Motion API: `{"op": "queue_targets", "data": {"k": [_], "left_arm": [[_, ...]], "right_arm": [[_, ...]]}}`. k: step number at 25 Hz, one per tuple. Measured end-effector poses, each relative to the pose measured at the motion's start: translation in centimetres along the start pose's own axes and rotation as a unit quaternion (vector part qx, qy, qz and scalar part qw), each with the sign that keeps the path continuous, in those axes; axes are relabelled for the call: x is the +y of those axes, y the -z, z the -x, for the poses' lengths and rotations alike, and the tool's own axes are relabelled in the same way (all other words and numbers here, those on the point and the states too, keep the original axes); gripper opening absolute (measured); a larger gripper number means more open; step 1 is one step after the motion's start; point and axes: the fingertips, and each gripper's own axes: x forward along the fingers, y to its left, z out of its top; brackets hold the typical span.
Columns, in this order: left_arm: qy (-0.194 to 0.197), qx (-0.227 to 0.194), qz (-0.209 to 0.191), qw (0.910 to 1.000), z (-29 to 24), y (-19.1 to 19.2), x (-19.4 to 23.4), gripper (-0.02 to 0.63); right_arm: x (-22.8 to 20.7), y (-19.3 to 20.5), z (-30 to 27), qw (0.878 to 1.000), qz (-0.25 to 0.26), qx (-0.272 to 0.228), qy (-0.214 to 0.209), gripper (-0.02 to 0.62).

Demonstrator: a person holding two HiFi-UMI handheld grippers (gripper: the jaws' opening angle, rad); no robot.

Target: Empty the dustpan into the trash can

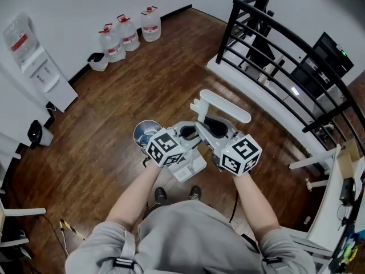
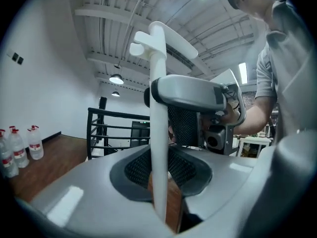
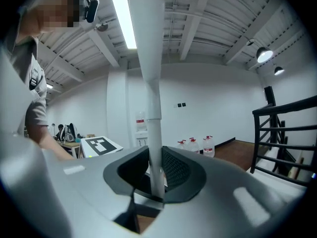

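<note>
Two grippers meet on one upright white handle (image 1: pixel 225 107); right gripper (image 3: pixel 156 180) jaws pinch it tight; left gripper (image 2: pixel 166 182) jaws sit slightly apart around it, wood floor (image 2: pixel 173 207) showing beside it; white dustpan (image 1: pixel 191 169) hangs low under both grippers; trash can (image 1: pixel 145 133) just beside it, at 10 o'clock.

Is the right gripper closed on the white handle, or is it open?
Shut on it. In its own view, the right gripper has both dark pads against the white handle, with no gap.
</note>
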Motion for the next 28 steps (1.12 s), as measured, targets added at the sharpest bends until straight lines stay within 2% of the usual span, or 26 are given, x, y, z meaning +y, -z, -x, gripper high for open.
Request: {"op": "queue_targets", "data": {"k": [4,9,12,14,17,20,22,23,24,28], "left_arm": [[0.010,0.032,0.014,0.9993,-3.1,3.1,-1.1,0.074],[0.029,0.074,0.024,0.9966,-6.1,7.3,-1.4,0.074],[0.039,0.096,0.022,0.9944,-7.3,9.7,-1.3,0.074],[0.046,0.108,0.019,0.9929,-8.3,11.0,-1.4,0.074],[0.052,0.129,0.014,0.9902,-10.4,12.8,-2.1,0.075],[0.054,0.147,0.013,0.9877,-12.4,14.4,-2.4,0.075],[0.052,0.154,0.016,0.9866,-13.2,15.3,-2.3,0.075],[0.051,0.158,0.017,0.9861,-13.5,15.9,-2.1,0.075],[0.049,0.162,0.018,0.9854,-13.7,16.5,-1.9,0.075],[0.050,0.186,0.025,0.9810,-14.0,19.3,-1.2,0.075]], "right_arm": [[-1.6,2.4,3.2,1.000,-0.008,0.019,0.015,0.098],[-2.9,5.1,9.2,0.998,-0.016,0.045,0.048,0.244],[-3.0,3.0,12.4,0.997,-0.006,0.020,0.072,0.314],[-3.8,1.3,13.7,0.996,0.020,0.016,0.087,0.328],[-5.4,0.6,14.3,0.994,0.049,0.049,0.089,0.327],[-6.4,1.4,13.6,0.992,0.055,0.083,0.076,0.305],[-7.4,2.6,13.0,0.989,0.057,0.107,0.083,0.271],[-7.9,3.5,12.8,0.987,0.060,0.122,0.088,0.232],[-8.4,4.3,12.6,0.985,0.062,0.136,0.089,0.160],[-8.6,7.3,11.8,0.980,0.068,0.170,0.076,0.135]]}}
